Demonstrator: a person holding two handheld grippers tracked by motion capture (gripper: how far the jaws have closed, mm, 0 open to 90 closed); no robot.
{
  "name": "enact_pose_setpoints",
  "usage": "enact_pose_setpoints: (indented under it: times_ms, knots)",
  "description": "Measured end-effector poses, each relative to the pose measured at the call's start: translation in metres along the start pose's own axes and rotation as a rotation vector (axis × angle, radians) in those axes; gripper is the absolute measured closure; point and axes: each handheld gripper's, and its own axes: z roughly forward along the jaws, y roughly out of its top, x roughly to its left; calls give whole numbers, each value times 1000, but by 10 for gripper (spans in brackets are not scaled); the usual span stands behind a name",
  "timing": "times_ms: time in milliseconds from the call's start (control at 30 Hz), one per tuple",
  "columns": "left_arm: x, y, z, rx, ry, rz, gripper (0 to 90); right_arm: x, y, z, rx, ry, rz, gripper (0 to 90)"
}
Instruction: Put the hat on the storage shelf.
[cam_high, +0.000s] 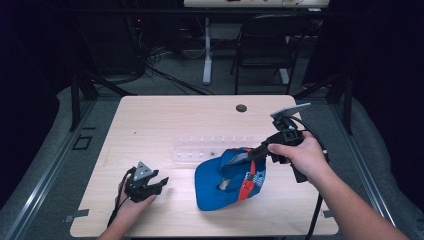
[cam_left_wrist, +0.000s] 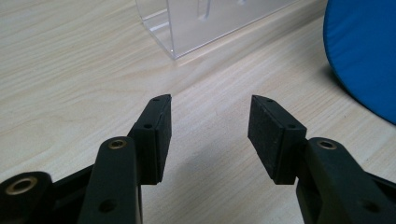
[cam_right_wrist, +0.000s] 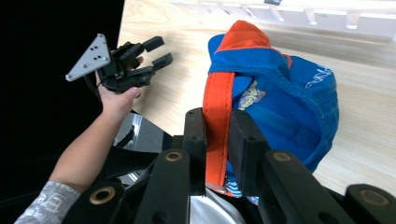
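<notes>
Blue baseball cap (cam_high: 227, 182) sits on the near-right part of the wooden table (cam_high: 165, 117), flipped so the inside faces up, brim pointing left and toward me. It's got an orange strap (cam_right_wrist: 215, 126) running across the back opening, and that's what I've got my right gripper (cam_high: 254, 152) clamped on: jaws squeezed narrow with the strap pinched flat between the pads. You can see it best in the right gripper view, where the orange band runs straight up between the two black jaws and the blue crown bulges off to the right of them. The far edge of the cap looks lifted a bit where I'm holding it, but the rest is on the table.

My left gripper (cam_high: 159, 183) is over on the near-left side, well apart from the cap, jaws spread wide with nothing in them. In the left gripper view there's just bare wood grain between the pads (cam_left_wrist: 159, 135), with the blue brim off to the right.

Just past the cap, toward the far side, there's a clear acrylic rack (cam_high: 210, 147) with a row of little pegs, lying across the middle of the table. Cap's far edge is near it, can't tell if they touch.
</notes>
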Motion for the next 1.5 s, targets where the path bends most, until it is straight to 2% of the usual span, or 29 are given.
enact_pose_setpoints:
  times_ms: [33,67,133,233,300,433,533,633,700,900,1067,1133,1500]
  knots:
    - [0,0,0,-1,0,1,501,0,2,0,12,34,5,782]
    - [0,0,0,-1,0,1,501,1,2,1,3,41,19,782]
    - [0,0,0,-2,-1,0,501,2,3,2,-6,73,14,782]
    - [0,0,0,-1,-1,0,501,5,5,2,5,92,16,782]
    - [0,0,0,-2,-1,0,501,6,6,3,-15,122,13,782]
    - [0,0,0,-3,-2,-1,501,7,8,4,-20,158,19,782]
    - [0,0,0,-3,-2,1,501,8,9,4,-19,169,28,782]
    - [0,0,0,-2,-3,3,501,10,10,4,-24,216,34,782]
    - [0,0,0,-3,-3,2,501,12,10,5,-45,226,45,783]
    - [0,0,-1,-4,-1,5,501,12,11,2,-41,250,31,783]
    - [-2,0,-1,-4,-3,5,501,14,13,1,-54,287,51,783]
    - [-2,0,0,-4,-2,9,501,14,13,1,-55,290,43,783]
    - [-7,1,-1,-11,-17,20,501,11,15,-14,-102,327,55,784]
